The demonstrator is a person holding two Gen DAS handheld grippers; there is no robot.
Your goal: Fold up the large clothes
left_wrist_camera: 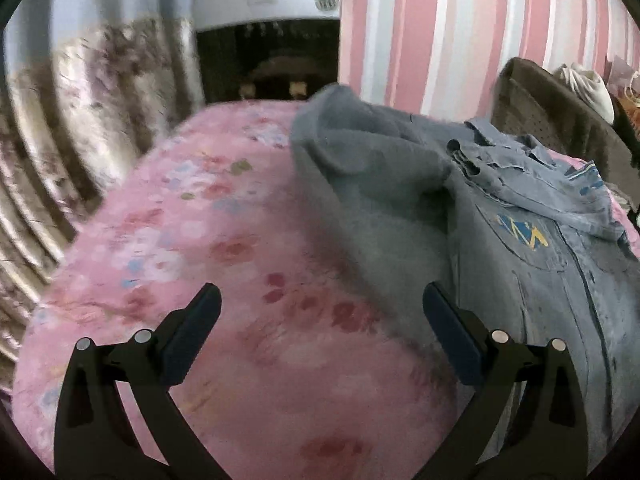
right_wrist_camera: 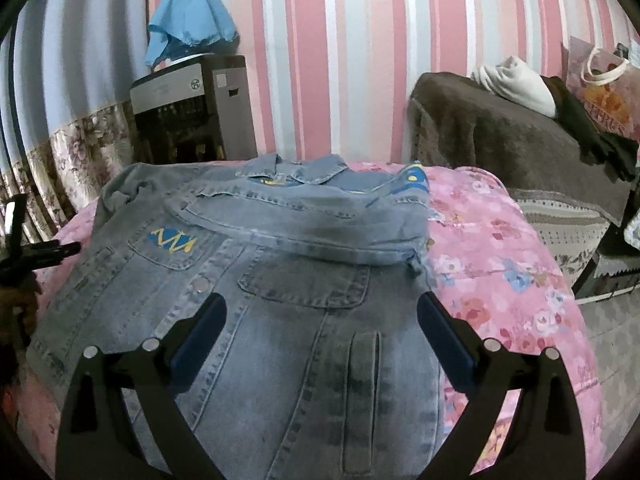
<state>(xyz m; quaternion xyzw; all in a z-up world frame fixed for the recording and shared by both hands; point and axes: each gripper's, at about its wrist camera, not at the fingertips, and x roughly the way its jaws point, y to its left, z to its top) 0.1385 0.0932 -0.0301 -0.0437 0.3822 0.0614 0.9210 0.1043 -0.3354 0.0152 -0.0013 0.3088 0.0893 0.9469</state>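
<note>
Right tongs (right_wrist_camera: 322, 312): nearest the lens, spread wide and released, hovering just above the lower front of the denim jacket (right_wrist_camera: 256, 280), grasping nothing.
Left tongs (left_wrist_camera: 322, 304): likewise spread and empty, hanging over the pink floral bedspread (left_wrist_camera: 200, 240) just beside the jacket's left edge.
Denim jacket: lies front-up on the bed, collar toward the striped wall (right_wrist_camera: 360, 60); one sleeve (right_wrist_camera: 320, 228) is already folded across the chest, above the plain pocket.
Other sleeve (left_wrist_camera: 360, 184): bunched and raised on the jacket's left side, beside the pocket with the yellow-and-blue emblem (left_wrist_camera: 520, 234); not yet laid flat.
Step in hand: likely the sleeve folds, one done and one pending.
Next move: probably the left tongs must close on the loose sleeve and carry it across the chest; a pinch on one layer only would suit stiff denim best.
Beyond the jacket: a grey appliance (right_wrist_camera: 192, 108) under a blue cloth (right_wrist_camera: 188, 20) stands past the collar; a brown-covered couch (right_wrist_camera: 500, 140) sits to the jacket's right.
</note>
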